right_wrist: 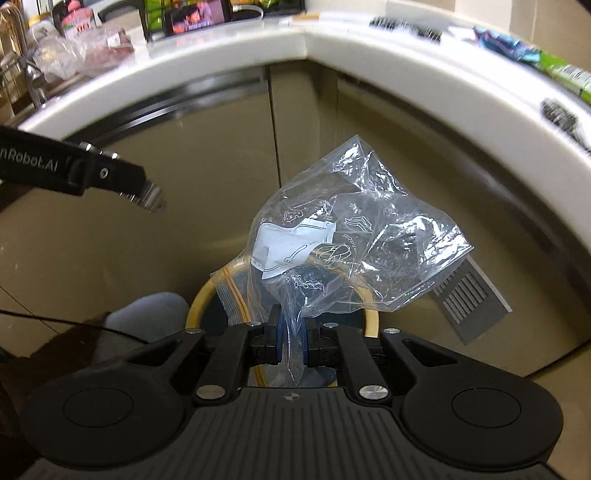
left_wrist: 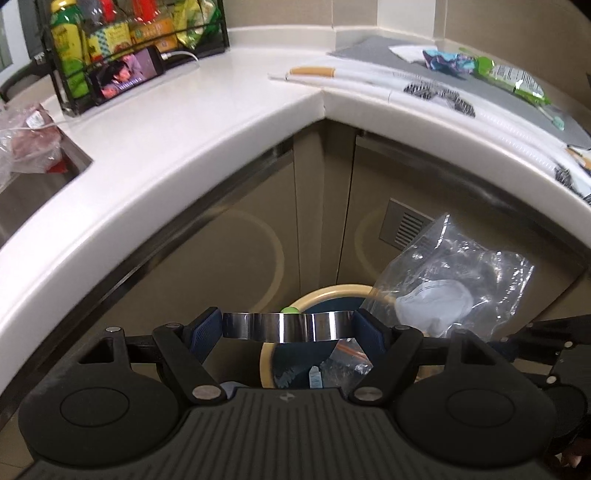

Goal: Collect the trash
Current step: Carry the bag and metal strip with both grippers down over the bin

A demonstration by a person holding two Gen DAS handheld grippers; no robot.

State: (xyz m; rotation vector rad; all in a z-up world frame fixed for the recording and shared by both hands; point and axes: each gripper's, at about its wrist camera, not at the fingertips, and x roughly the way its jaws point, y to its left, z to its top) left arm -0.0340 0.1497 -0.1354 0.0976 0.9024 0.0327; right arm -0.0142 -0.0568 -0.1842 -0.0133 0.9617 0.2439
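Note:
My left gripper (left_wrist: 289, 325) is shut on a shiny metal band (left_wrist: 280, 326), held across between its blue pads above a round bin with a tan rim (left_wrist: 325, 291). The left gripper also shows in the right wrist view (right_wrist: 147, 197). My right gripper (right_wrist: 291, 343) is shut on a crumpled clear plastic bag (right_wrist: 354, 236) with white printed paper inside, held over the same bin (right_wrist: 197, 306). The bag shows in the left wrist view (left_wrist: 454, 280) to the right of the bin. More clear plastic (left_wrist: 347, 360) lies inside the bin.
A white L-shaped countertop (left_wrist: 207, 107) curves overhead, with beige cabinet doors (left_wrist: 229, 236) below. On it lie a green wrapper (left_wrist: 513, 79), a blue wrapper (left_wrist: 447, 61), a wire rack of bottles (left_wrist: 122, 33) and a phone (left_wrist: 125, 75). A sink (left_wrist: 33, 184) is at left.

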